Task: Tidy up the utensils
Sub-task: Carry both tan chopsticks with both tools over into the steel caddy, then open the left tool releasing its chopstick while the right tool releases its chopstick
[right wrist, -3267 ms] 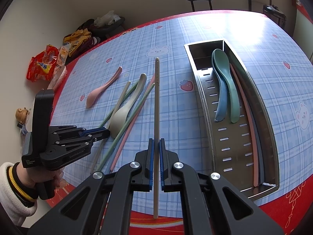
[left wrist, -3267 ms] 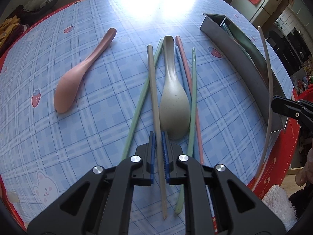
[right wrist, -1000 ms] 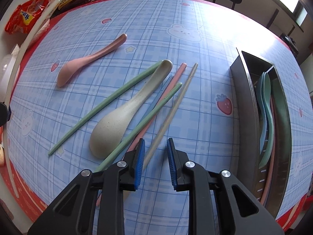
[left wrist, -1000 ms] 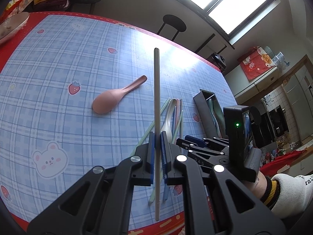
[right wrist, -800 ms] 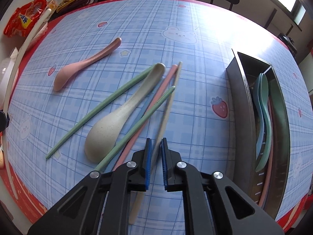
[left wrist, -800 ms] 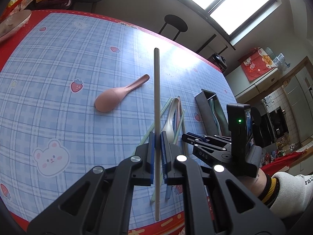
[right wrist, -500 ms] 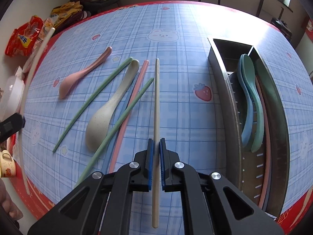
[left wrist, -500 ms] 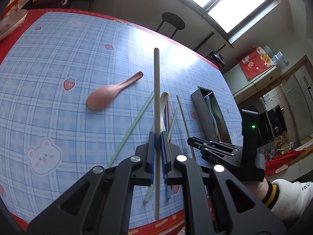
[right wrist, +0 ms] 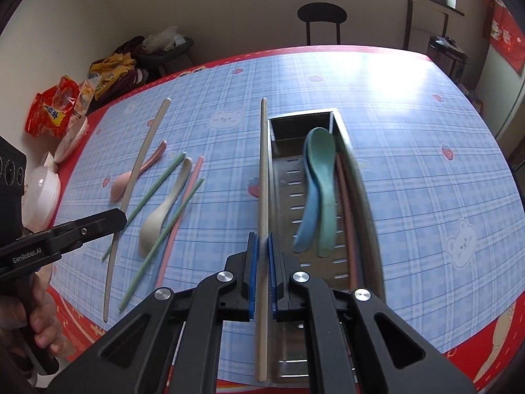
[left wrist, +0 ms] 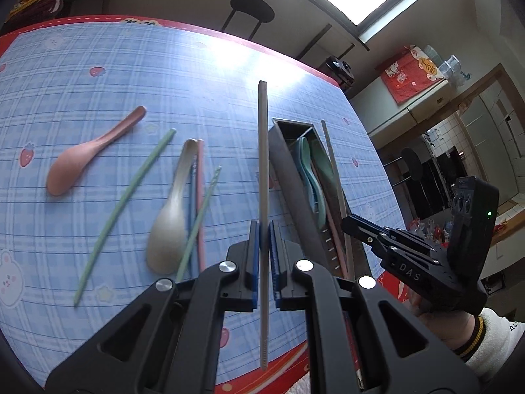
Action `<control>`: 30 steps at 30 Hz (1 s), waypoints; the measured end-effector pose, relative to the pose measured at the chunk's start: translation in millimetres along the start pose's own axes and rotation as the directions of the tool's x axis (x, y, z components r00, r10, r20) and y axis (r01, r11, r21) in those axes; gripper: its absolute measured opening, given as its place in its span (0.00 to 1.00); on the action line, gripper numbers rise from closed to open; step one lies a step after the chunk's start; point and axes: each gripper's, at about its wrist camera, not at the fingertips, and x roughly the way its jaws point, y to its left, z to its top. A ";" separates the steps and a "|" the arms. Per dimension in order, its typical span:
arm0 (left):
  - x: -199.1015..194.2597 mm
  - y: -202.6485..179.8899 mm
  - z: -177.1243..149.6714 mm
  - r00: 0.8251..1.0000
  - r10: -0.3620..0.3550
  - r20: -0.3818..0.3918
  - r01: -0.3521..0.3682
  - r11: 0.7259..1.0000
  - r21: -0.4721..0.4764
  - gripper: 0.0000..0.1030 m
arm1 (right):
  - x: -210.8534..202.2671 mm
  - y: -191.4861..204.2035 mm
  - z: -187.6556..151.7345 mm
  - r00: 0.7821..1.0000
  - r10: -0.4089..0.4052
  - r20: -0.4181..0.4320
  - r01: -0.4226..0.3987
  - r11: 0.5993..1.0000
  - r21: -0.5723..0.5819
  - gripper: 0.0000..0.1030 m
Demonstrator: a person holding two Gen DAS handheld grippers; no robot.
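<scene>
My left gripper (left wrist: pixel 263 256) is shut on a beige chopstick (left wrist: pixel 263 164), held above the table just left of the metal tray (left wrist: pixel 288 190). My right gripper (right wrist: pixel 261 262) is shut on a second beige chopstick (right wrist: pixel 262 180), which hangs along the left rim of the tray (right wrist: pixel 361 197). In the tray lie a teal spoon (right wrist: pixel 323 180), a blue spoon (right wrist: pixel 306 223) and a pink chopstick (right wrist: pixel 347 223). Left on the table are a pink spoon (left wrist: pixel 88 151), a beige spoon (left wrist: pixel 170 216), two green chopsticks (left wrist: pixel 131 197), a pink chopstick (left wrist: pixel 200 197) and a blue one (left wrist: pixel 192 203).
The table's red edge (right wrist: pixel 475 361) runs close in front of both grippers. Snack bags (right wrist: pixel 52 108) and white bowls (right wrist: pixel 39 193) sit at the far left edge. A black stool (right wrist: pixel 321 16) stands behind the table.
My right gripper shut on the beige chopstick on the table, lifted it and swung right to the tray. My left gripper carried its chopstick right, toward the tray.
</scene>
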 end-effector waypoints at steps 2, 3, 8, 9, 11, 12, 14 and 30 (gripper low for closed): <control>16.9 -14.5 3.9 0.999 -0.023 -0.024 0.023 1.000 -0.001 0.10 | 0.8 -16.3 0.5 1.000 -0.015 -0.007 0.015 1.000 0.010 0.07; 26.1 -22.0 5.6 0.999 -0.035 -0.036 0.035 0.999 -0.002 0.10 | 0.2 -24.9 0.3 1.000 -0.020 -0.011 0.020 1.000 0.013 0.07; 67.9 -52.0 11.2 0.996 -0.060 -0.070 0.057 0.998 -0.040 0.10 | 7.7 -43.6 2.8 0.999 -0.023 -0.034 0.023 1.000 -0.001 0.07; 76.5 -55.3 11.1 0.995 -0.065 -0.077 0.060 0.996 -0.064 0.10 | 10.0 -45.7 3.2 0.999 -0.020 -0.040 0.020 1.000 -0.003 0.07; 92.1 -60.3 8.7 0.993 -0.073 -0.090 0.063 0.992 -0.107 0.10 | 13.7 -49.4 3.3 0.999 -0.006 -0.052 0.006 1.000 0.000 0.07; 99.3 -62.8 7.1 0.992 -0.076 -0.098 0.064 0.990 -0.124 0.10 | 16.1 -50.7 3.5 0.998 0.003 -0.058 -0.002 1.000 0.002 0.07; 111.7 -68.8 3.8 0.991 -0.075 -0.114 0.059 0.988 -0.140 0.10 | 20.7 -54.0 3.1 0.997 0.013 -0.072 -0.013 1.000 0.003 0.07; 163.0 -95.1 0.8 0.979 -0.053 -0.199 0.022 0.988 -0.154 0.10 | 38.3 -68.8 3.1 0.990 0.051 -0.128 -0.045 0.998 0.050 0.07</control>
